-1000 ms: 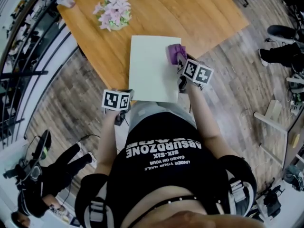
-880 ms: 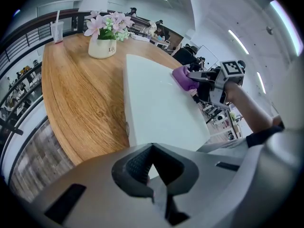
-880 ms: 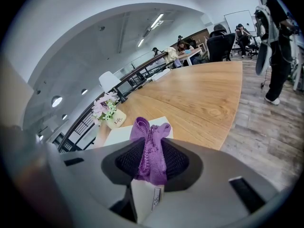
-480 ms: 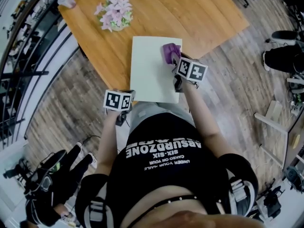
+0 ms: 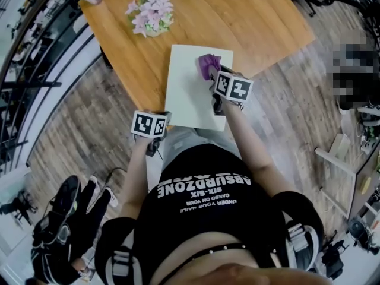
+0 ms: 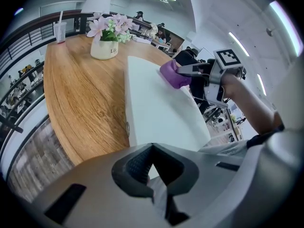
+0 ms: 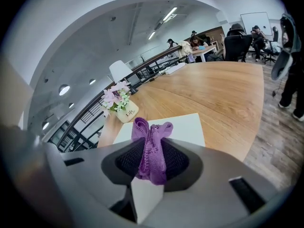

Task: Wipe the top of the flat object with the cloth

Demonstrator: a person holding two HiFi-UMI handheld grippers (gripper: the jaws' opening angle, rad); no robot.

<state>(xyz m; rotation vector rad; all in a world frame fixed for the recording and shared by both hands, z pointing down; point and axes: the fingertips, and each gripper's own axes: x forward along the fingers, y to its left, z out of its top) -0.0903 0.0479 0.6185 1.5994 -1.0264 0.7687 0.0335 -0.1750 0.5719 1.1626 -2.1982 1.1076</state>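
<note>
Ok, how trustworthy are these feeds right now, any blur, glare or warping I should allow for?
Head view: strong fisheye bows the table edges, and a mosaic patch masks the upper right. Left gripper view: dark vignetted corners, the white board bright but evenly lit. Right gripper view: the purple cloth in the right gripper is sharp, ceiling strip lights glare.

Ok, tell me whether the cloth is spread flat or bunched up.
Bunched up. The purple cloth sits gathered in folds, pinched between the right tongs, a crumpled wad on the white board.
</note>
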